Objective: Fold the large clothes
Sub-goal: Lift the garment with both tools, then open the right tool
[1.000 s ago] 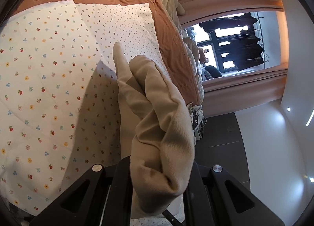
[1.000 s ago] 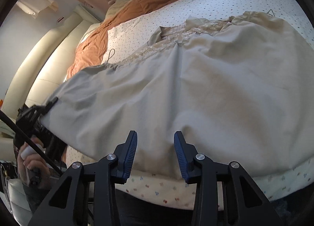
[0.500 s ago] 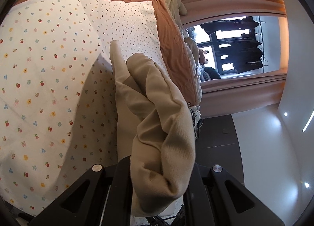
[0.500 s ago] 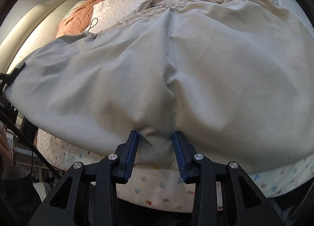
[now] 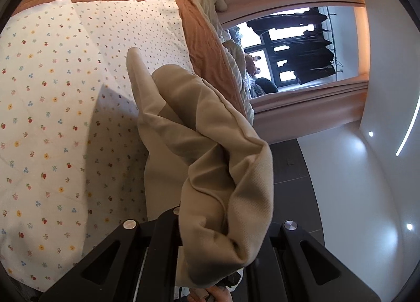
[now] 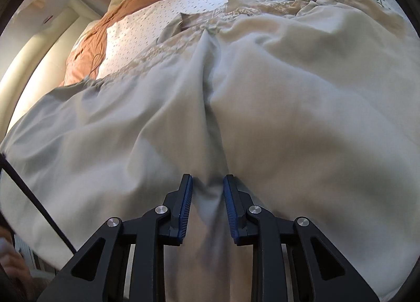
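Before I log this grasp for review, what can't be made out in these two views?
- Left wrist view: the left gripper jaw tips, buried in the bunched beige cloth garment.
- Right wrist view: the garment's near hem, behind the right gripper; the cloth around it is motion-blurred.
- Garment type: unclear in both.

no text, label, brand or number can be read in either view; the sheet (image 5: pixel 52 118) at the left of the frame bears only small printed flowers.
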`<act>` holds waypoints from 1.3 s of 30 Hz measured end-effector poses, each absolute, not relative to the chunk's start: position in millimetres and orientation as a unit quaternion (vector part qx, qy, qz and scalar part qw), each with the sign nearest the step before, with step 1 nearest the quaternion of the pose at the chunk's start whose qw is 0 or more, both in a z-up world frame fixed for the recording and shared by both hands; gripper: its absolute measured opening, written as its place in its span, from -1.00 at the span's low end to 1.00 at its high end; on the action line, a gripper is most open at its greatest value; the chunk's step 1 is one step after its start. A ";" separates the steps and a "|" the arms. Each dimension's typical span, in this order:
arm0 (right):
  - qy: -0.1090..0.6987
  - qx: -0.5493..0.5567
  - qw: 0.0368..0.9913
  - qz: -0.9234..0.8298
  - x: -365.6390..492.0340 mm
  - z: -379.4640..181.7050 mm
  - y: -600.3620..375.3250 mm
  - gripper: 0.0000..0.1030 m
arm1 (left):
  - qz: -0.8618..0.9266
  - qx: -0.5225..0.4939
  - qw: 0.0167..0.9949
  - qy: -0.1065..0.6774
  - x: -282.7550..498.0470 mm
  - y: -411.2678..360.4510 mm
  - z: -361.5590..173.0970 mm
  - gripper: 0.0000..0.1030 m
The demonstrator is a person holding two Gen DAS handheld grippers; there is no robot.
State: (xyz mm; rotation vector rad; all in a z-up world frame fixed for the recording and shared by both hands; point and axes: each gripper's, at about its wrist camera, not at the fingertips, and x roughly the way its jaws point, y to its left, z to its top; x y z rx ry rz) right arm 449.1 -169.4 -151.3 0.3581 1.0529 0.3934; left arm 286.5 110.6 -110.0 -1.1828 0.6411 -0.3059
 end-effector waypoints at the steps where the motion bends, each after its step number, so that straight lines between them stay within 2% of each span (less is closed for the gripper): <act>1: 0.499 0.175 0.828 0.186 450.4 -151.8 -170.9 -0.58 | -0.146 -0.542 0.773 0.296 287.7 107.2 -104.6 -0.83; 14: 0.512 0.201 0.804 0.226 407.8 -167.8 -201.0 -0.58 | -0.228 -0.476 0.794 0.302 316.5 29.7 -26.9 -0.83; 22: 0.514 0.238 0.779 0.268 387.8 -169.4 -241.3 -0.58 | -0.255 -0.441 0.797 0.323 341.9 -23.5 1.4 -0.83; 32: 0.445 0.317 0.800 0.250 355.3 -147.8 -350.4 -0.57 | -0.281 -0.393 0.798 0.361 373.4 -97.7 13.4 -0.83; 39: 0.399 0.391 0.804 0.202 338.7 -151.0 -451.8 -0.56 | -0.298 -0.365 0.782 0.407 401.8 -163.8 -7.0 -0.83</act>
